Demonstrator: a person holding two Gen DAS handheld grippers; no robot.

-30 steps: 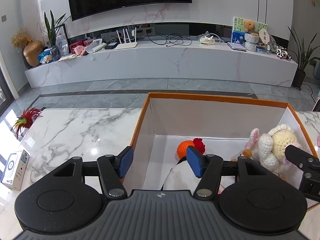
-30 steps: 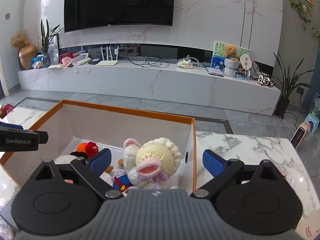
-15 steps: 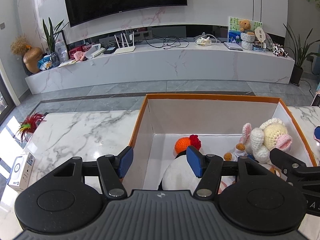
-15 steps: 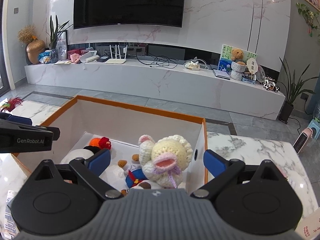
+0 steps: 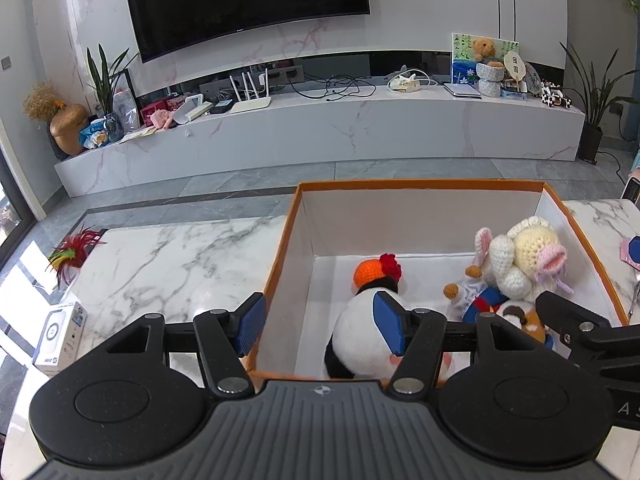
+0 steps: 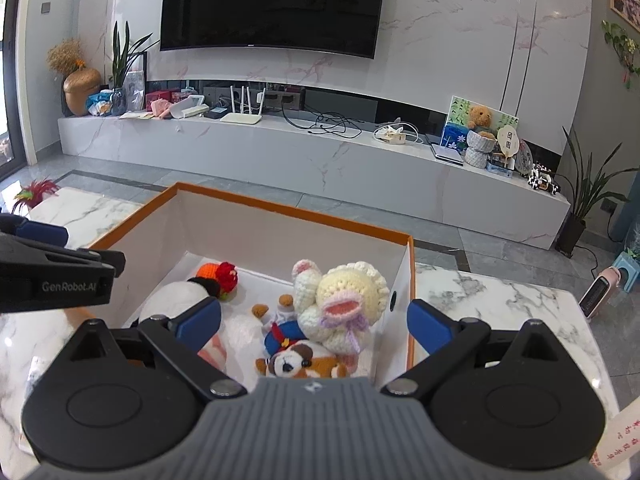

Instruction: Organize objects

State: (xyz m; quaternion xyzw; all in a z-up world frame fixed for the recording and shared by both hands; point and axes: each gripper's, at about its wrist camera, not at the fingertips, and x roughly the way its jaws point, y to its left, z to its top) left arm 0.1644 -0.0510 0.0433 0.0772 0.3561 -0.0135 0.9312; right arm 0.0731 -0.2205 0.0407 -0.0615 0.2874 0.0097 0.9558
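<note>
Both pairs of jaws stand apart and grip nothing. The left gripper [image 5: 319,322] straddles the left wall of the orange box [image 5: 280,256]: one blue pad lies outside that wall over the marble table [image 5: 172,260], the other inside, in front of the black-and-white plush [image 5: 360,340], and neither pad presses on the cardboard. The right gripper [image 6: 314,322] straddles the box's right wall in the same way, its inner pad over the toys and its outer pad beyond the wall.

Inside the box, the black-and-white plush with an orange cap lies toward the left wall. The cream knitted doll [image 6: 344,300] with a pink mouth leans toward the right wall, a brown-and-white toy dog [image 6: 298,364] below it, at the near edge.

"GenRobot.AI" is printed in white on the side of the left gripper as seen from the right wrist. Left of the box a small white carton [image 5: 60,334] sits at the table's edge; its print is too small to read. Beyond the box, a long marble shelf carries a router, cables and a teddy bear under a wall-mounted television [image 6: 272,4].

Compared with a second ago, both views sit a little higher and further back: more of the box's floor shows, and the toy dog has come into sight. Neither gripper's jaw gap has changed.
</note>
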